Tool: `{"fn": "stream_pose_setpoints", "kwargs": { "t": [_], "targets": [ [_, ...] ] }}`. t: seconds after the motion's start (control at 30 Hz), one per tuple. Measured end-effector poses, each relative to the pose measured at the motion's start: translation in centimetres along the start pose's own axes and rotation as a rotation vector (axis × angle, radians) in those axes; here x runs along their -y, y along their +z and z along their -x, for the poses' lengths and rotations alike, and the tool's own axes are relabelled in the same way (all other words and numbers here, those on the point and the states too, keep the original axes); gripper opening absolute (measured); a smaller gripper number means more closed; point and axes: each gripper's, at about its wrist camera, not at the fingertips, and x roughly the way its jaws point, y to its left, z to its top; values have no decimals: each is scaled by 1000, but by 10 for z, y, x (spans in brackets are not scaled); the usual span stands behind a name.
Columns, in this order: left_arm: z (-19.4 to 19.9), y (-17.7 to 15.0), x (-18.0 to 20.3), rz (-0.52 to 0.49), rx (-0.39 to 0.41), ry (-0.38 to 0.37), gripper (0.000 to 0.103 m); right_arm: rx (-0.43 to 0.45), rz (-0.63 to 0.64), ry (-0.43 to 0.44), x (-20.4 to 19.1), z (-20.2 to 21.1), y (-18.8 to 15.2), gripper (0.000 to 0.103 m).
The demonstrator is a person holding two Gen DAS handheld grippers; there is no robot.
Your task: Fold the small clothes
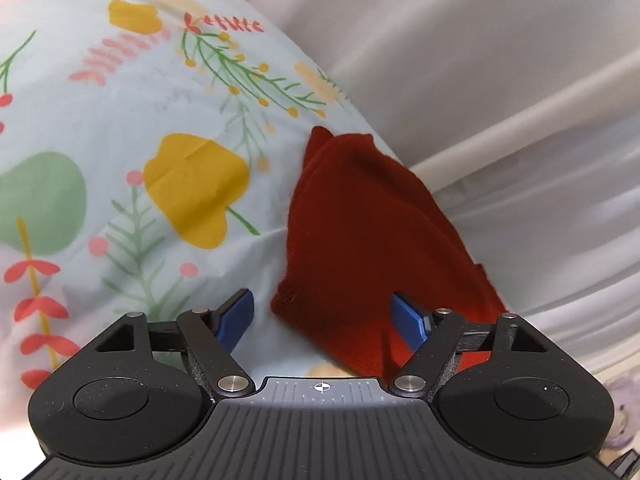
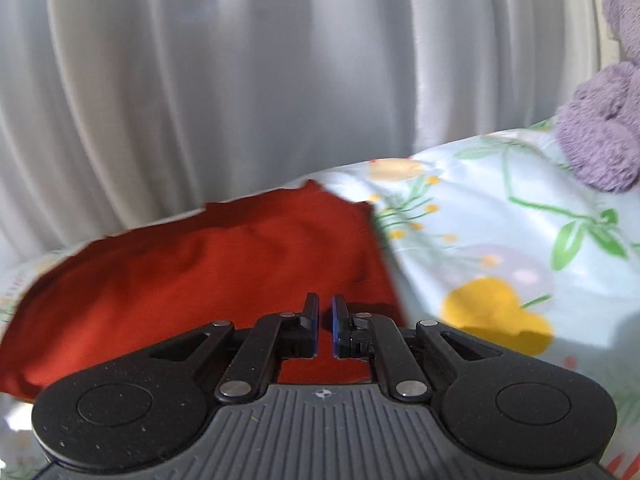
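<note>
1. Red garment: small knit piece, already doubled into a rough wedge. It lies on the flowered sheet at the bed's edge, with the pale curtain right behind it.
2. Left hand-held gripper: released, blue pads spread wide. The garment's near hem sits between and under them, but neither pad presses on the cloth.
3. Right hand-held gripper: clenched almost fully, only a thin slit between the pads. Red cloth shows below the jaws; I see nothing pinched in the slit, so I read it as holding nothing.
4. Handling, as a judgement: light, soft, limp. It will sag and unfold if lifted by 1 point. The knit looks grippy rather than slick, and not fragile.
5. Where to take hold, as a judgement: the 2 corners of the near ribbed hem, 1 per hand, pinching all layers together so the fold stays.
6. Left view only: the narrow peaked far end, the stacked layer edges along the garment's left side, and the ribbed near hem.
7. Right view only: the garment seen broadside as a wide low slab with a rumpled top, plus a purple plush toy on the sheet, well apart from it.
</note>
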Motion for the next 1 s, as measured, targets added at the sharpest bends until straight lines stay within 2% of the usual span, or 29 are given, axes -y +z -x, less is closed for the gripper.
{"fn": "stream_pose_setpoints", "kwargs": {
  "t": [0.13,0.27,0.37,0.43,0.5,0.6,0.7,0.83,1.0],
  "targets": [
    [-10,7,-7,77,-22,-67,73,-29,36,109,-37,0,-6,6],
    [-26,20,-18,165,-16,-117,60,-69,88,198,-81,-14,-14,6],
    [-39,31,-24,233,-35,-141,46,-91,151,253,-116,-22,-22,6],
    [-48,35,-28,267,-46,-148,29,-110,190,290,-140,-29,-27,6],
    [-57,39,-33,309,-59,-159,20,-126,213,317,-161,-33,-32,6],
    [-62,42,-35,330,-67,-173,19,-134,227,339,-187,-44,-38,6],
    [-58,42,-27,248,-51,-155,18,-153,247,297,-203,-55,-47,5],
    [-56,41,-21,217,-39,-132,17,-144,251,279,-210,-57,-49,5],
    [-54,41,-12,175,-25,-98,17,-128,196,309,-202,-56,-57,6]
  ]
}}
